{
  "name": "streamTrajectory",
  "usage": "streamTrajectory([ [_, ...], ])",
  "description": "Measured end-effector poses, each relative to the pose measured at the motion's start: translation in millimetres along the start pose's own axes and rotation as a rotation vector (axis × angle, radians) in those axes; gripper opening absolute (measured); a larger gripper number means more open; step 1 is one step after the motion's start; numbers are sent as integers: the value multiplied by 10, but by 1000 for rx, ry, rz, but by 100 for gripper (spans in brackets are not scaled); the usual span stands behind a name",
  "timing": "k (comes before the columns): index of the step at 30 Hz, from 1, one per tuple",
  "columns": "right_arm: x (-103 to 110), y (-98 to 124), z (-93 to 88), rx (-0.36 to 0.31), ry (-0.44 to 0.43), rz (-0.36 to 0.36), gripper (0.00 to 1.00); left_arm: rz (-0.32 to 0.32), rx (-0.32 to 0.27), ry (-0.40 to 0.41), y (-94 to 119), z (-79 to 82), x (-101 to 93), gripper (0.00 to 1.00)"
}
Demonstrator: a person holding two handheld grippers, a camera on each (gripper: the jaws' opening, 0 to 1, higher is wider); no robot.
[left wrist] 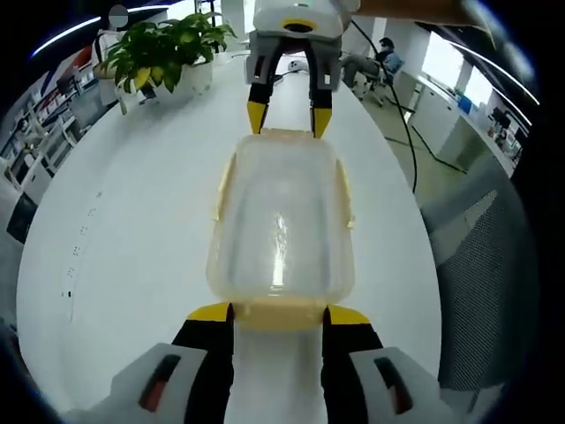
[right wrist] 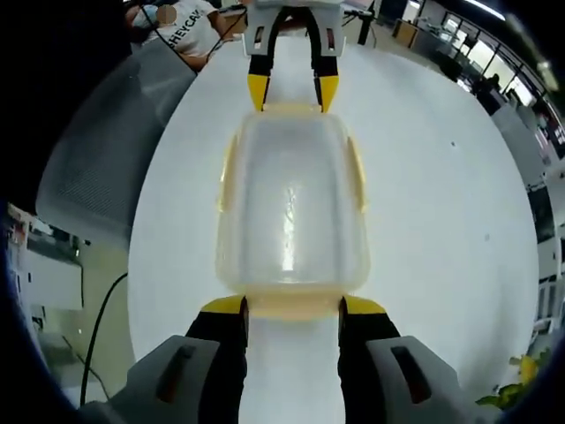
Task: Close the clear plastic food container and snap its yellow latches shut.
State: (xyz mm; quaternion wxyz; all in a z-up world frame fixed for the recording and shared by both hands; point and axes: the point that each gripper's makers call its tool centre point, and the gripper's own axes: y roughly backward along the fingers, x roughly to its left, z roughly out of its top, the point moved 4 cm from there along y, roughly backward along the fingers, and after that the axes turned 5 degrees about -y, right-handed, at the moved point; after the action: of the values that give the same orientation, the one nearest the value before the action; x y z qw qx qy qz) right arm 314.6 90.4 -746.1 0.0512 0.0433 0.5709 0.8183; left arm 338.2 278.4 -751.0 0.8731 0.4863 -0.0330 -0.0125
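One clear plastic food container lies on the white table, long axis running between two spread grippers, left and right, one at each short-end yellow latch.

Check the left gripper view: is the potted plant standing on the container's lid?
No, the potted plant stands on the white table, well apart from the container.
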Motion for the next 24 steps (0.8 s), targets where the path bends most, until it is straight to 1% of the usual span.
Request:
streamTrajectory([
  [2,-14,-21,-29,6,4,-9,37,1,0,-2,-8,8,5,33],
  [5,-21,-15,-44,-15,-9,-6,37,-2,-1,-3,-19,16,5,33],
  [9,-30,-35,-52,-27,-11,1,37,-4,-1,-1,-32,16,6,33],
  [15,-52,-54,-58,-11,-2,30,37,-8,-3,-10,-40,21,10,33],
  [20,-50,-50,-63,-3,3,28,38,-9,-3,-22,-41,26,6,34],
  [24,-63,-41,-93,-7,-15,15,39,-6,-7,-26,-38,29,11,34],
])
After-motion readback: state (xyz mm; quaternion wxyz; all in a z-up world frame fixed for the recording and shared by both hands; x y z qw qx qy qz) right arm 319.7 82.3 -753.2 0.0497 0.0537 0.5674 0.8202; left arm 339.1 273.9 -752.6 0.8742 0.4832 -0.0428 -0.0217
